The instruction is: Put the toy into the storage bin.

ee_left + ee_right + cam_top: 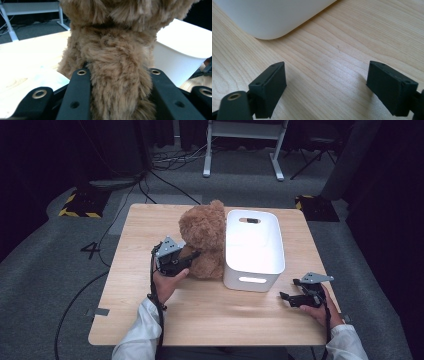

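Centrally on the tabletop [125, 285] sits the bear [204, 239], upright, its right flank touching or just beside the left wall of the bin [254, 249]. From the tabletop's middle, the bear lies toward 12 o'clock and the bin toward 1 o'clock. The left gripper [189, 257] comes at the bear from its 7 o'clock side and is clamped on the plush: in the left gripper view the two black jaws stand either side of a thick fold of brown fur [117, 82], pressed into it, with the bear's body rising above and the bin's white wall [175, 62] at 3 o'clock beyond it.

The right gripper [288, 296] rests low near the tabletop's 4 o'clock corner, jaws spread wide with bare wood between them; in the right gripper view [327, 85] the bin's rounded lower corner [269, 17] shows at 11 o'clock, well apart from the jaws.

Open room: the broad strip of tabletop along the near edge, from 5 to 8 o'clock, is bare, and so is the left side at 9 to 10 o'clock, beyond the bear. Toward 3 o'clock the bin leaves only a narrow margin to the tabletop's right edge. The bin's far rim and the bear's head both stand close to the far edge at 12 o'clock. The bin's mouth is open upward, its inside white and bare as far as can be seen
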Available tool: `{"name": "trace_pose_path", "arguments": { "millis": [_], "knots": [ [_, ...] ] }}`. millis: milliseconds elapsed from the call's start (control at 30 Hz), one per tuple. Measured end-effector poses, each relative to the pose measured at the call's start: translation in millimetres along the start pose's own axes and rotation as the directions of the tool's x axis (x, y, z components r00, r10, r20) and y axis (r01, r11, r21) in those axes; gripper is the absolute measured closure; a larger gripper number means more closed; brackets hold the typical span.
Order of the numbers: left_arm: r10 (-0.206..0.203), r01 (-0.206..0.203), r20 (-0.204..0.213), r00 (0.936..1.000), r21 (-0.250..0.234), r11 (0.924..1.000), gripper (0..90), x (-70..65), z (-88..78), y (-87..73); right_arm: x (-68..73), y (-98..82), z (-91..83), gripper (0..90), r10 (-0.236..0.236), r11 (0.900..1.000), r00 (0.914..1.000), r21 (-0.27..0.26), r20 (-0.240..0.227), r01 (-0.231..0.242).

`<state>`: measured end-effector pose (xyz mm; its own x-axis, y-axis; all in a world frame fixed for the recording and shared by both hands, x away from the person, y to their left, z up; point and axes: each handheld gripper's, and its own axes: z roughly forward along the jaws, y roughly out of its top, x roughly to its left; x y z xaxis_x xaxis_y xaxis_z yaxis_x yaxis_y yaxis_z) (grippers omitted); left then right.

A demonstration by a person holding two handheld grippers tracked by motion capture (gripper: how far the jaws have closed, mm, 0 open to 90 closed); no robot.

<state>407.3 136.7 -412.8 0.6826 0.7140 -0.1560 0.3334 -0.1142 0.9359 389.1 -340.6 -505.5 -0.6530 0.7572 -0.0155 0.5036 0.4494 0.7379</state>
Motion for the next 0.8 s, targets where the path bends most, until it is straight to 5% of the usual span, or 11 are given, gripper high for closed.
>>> {"name": "trace_pose_path", "arguments": {
  "millis": [800],
  "knots": [
    [0.041,-0.042,-0.009,0.9991,-0.091,0.995,69.9,0.2,-23.8,52.9,0.2,-0.1,0.0,15.8,0.002,1.0,1.0,-0.001,0.0,-0.002]
  ]
}}
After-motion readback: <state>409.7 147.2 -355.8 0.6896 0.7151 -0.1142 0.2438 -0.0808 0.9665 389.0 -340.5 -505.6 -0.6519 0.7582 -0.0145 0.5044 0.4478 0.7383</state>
